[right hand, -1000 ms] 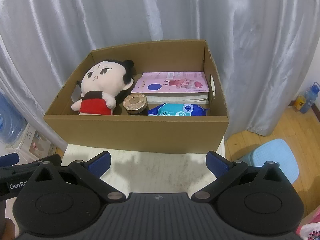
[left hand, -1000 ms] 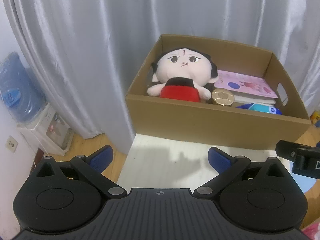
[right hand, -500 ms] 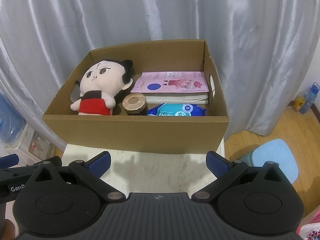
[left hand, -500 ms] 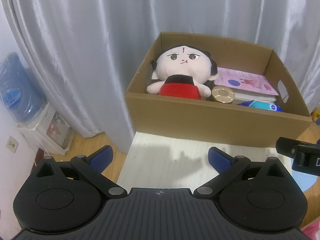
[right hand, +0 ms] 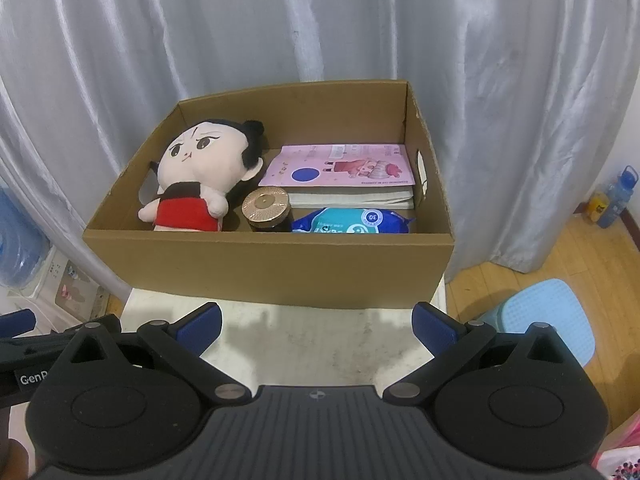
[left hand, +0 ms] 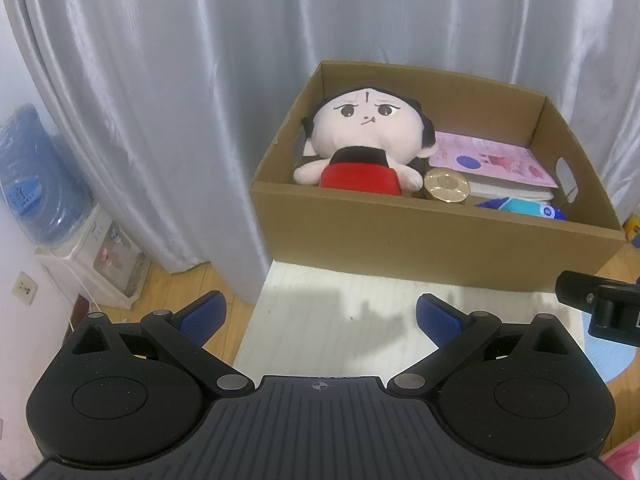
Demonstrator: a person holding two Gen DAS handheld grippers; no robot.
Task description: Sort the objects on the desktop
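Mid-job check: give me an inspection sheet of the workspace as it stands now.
Surface: white table, bare in front of the box.
Job's things: doll, jar, pink book on a stack, wipes, all inside the box.
Clutter: nothing seen.
Grippers: left gripper and right gripper open, both holding nothing.
Cables: nothing seen.
Surroundings: curtain, water dispenser, blue stool, bottles on the floor.

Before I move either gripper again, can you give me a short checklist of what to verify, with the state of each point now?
1. Left gripper open, nothing held: ok.
2. Right gripper open, nothing held: ok.
3. Doll, jar, wipes and book inside the box: ok.
4. Table strip before the box bare: ok.
5. Nothing left outside both views: cannot tell.
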